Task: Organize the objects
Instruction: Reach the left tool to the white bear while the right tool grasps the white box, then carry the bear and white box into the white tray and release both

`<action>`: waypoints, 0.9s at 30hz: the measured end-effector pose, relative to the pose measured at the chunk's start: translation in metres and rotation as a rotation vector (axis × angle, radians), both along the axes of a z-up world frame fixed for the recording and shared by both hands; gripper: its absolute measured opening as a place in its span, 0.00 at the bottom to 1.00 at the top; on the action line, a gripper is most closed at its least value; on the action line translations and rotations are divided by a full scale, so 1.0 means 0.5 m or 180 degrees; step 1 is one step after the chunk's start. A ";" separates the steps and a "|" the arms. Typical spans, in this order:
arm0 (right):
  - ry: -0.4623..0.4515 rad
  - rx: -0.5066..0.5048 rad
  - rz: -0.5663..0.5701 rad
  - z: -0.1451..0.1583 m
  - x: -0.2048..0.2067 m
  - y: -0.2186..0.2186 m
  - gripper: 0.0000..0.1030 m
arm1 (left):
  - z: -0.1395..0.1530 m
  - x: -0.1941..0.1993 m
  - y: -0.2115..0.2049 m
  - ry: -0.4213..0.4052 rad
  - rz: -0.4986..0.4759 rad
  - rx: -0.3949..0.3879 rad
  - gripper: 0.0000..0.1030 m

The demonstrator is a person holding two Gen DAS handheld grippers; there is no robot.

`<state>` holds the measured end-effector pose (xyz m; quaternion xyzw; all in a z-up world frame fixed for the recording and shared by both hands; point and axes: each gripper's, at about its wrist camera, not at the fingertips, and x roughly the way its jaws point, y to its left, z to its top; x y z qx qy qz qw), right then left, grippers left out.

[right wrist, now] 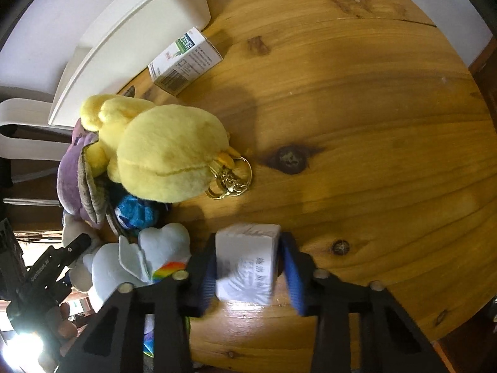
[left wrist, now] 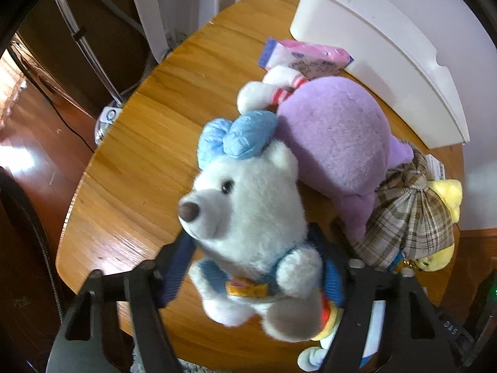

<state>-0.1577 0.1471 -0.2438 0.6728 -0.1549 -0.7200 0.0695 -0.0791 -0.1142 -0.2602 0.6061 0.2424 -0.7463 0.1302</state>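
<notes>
Two claws grab toys, and the tidy-up has only just begun.

Left wrist view: the left claw [left wrist: 254,276] has its blue pads on both sides of the white teddy bear [left wrist: 248,211] at the bottom middle, pinching it, I think, though one pad is partly hidden. The purple plush [left wrist: 335,143] and pink packet [left wrist: 307,57] lie loose on the wooden table [left wrist: 130,161]. The white bin [left wrist: 372,46], upper right, shows nothing inside from here. A dark shiny floor [left wrist: 31,136] shows at the left.
Right wrist view: the right claw [right wrist: 248,270] pinches a small white box [right wrist: 247,261] at the bottom middle, on the table. The yellow plush [right wrist: 167,152], gold keyring [right wrist: 230,180] and green-and-white carton [right wrist: 186,59] wait. So almost everything is left to sort.
</notes>
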 end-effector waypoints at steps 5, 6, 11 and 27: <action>0.0080 -0.0033 0.0010 0.009 0.011 0.003 0.31 | 0.006 0.002 -0.002 0.0042 -0.0010 0.0009 0.63; 0.0111 -0.0030 0.0014 0.014 0.013 0.004 0.31 | 0.007 0.003 -0.004 0.0044 -0.0012 0.0015 0.62; 0.0285 -0.0025 0.0036 0.043 0.028 0.009 0.31 | 0.029 0.014 -0.005 0.0067 -0.0035 0.0023 0.59; 0.1291 0.0307 0.0818 0.287 -0.043 -0.014 0.31 | 0.309 0.013 0.046 0.1035 -0.0693 -0.0493 0.59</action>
